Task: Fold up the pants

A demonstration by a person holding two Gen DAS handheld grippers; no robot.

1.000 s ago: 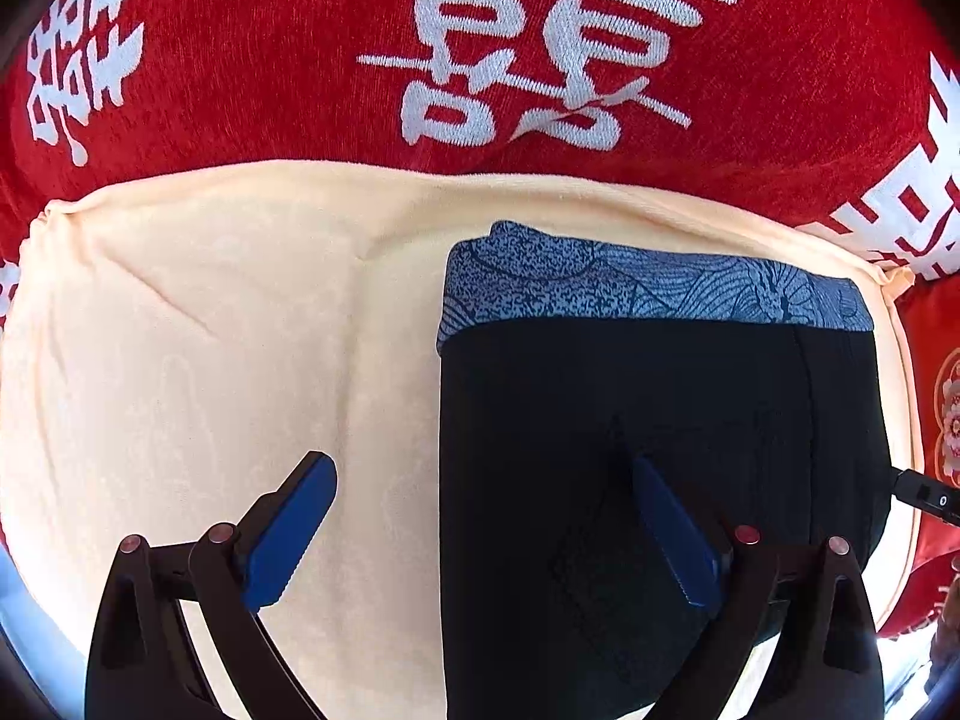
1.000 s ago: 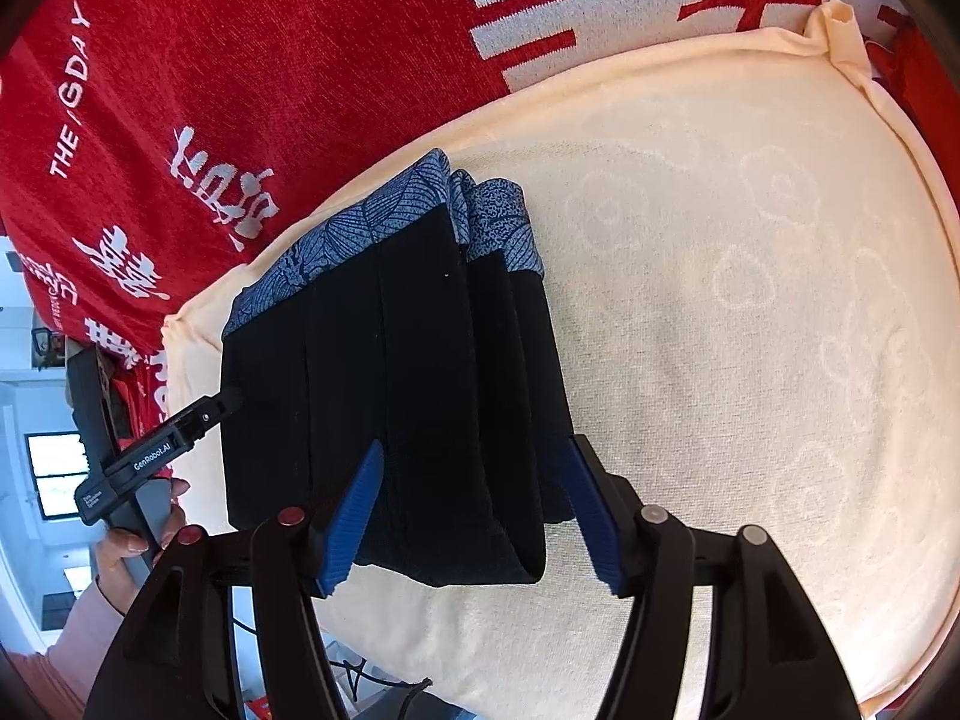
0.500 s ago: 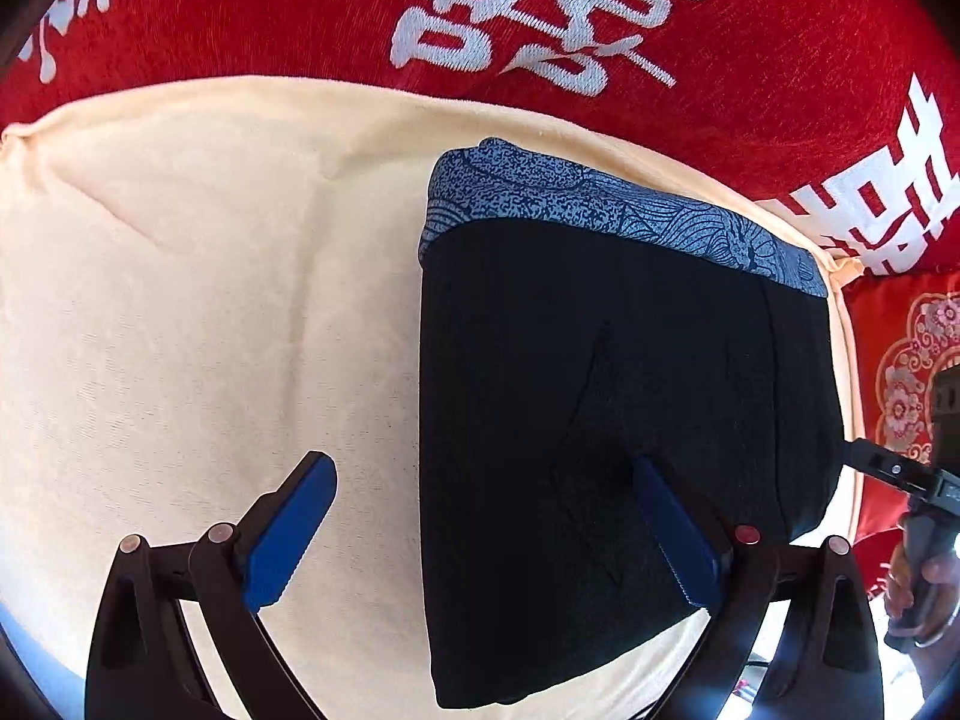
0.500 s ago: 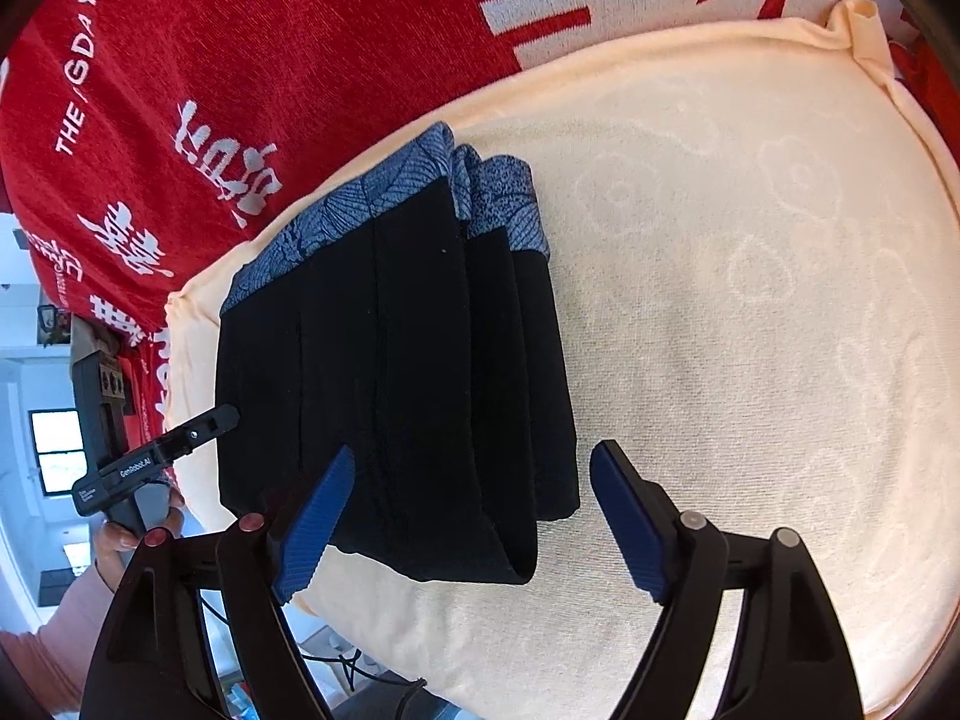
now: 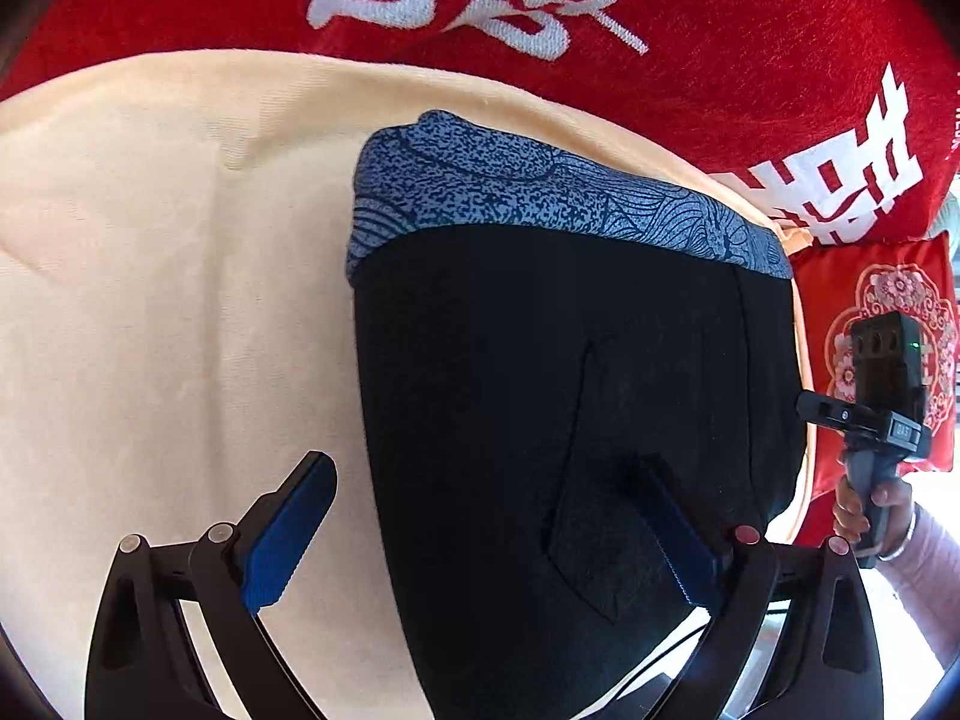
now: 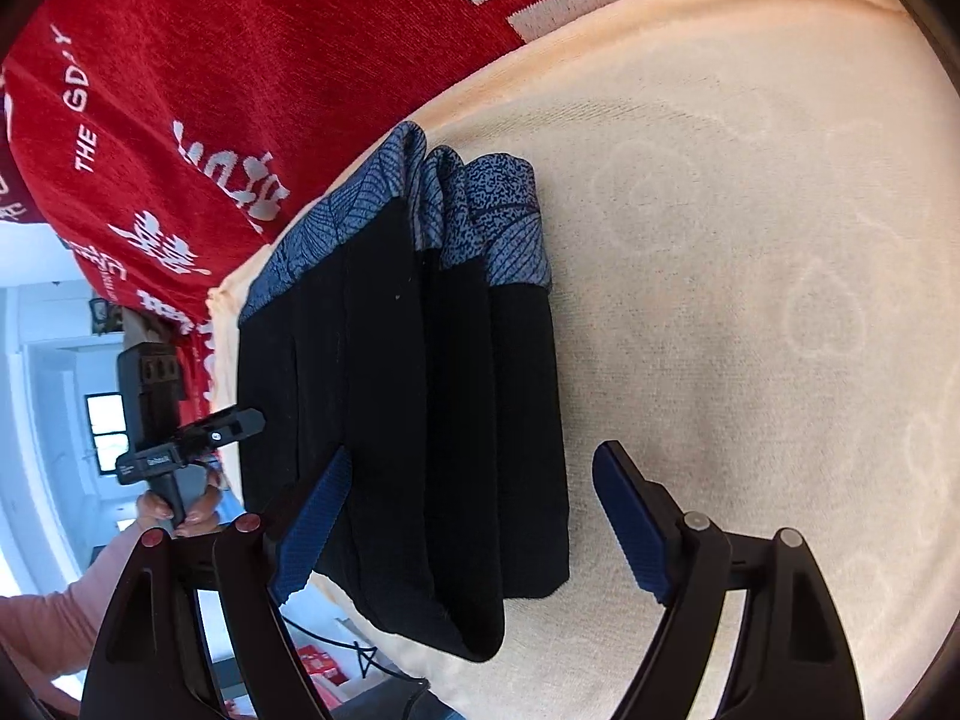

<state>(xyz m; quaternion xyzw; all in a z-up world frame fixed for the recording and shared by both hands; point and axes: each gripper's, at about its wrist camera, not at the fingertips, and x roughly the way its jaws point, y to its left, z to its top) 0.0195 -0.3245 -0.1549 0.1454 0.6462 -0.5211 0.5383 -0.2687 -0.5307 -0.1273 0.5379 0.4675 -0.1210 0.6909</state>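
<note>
Black pants (image 5: 540, 396) with a blue patterned waistband (image 5: 540, 198) lie folded into a compact stack on a cream blanket (image 5: 150, 300). In the right wrist view the pants (image 6: 420, 408) show several stacked layers, waistband (image 6: 480, 222) at the far end. My left gripper (image 5: 480, 534) is open and empty, hovering over the stack's near left edge. My right gripper (image 6: 474, 522) is open and empty, above the stack's near end, apart from the cloth. Each view also shows the other gripper held by a hand beside the stack, the right one (image 5: 864, 414) and the left one (image 6: 180, 444).
A red cloth with white characters (image 5: 540, 0) covers the surface behind the blanket. A red patterned cushion (image 5: 882, 348) sits at the right. The blanket's near edge (image 6: 372, 624) drops off to the floor, where a cable and red boxes (image 6: 318, 660) lie.
Both grippers have drawn back and away from the folded pants. The right gripper's jaws have opened wider. The pants have stayed in place.
</note>
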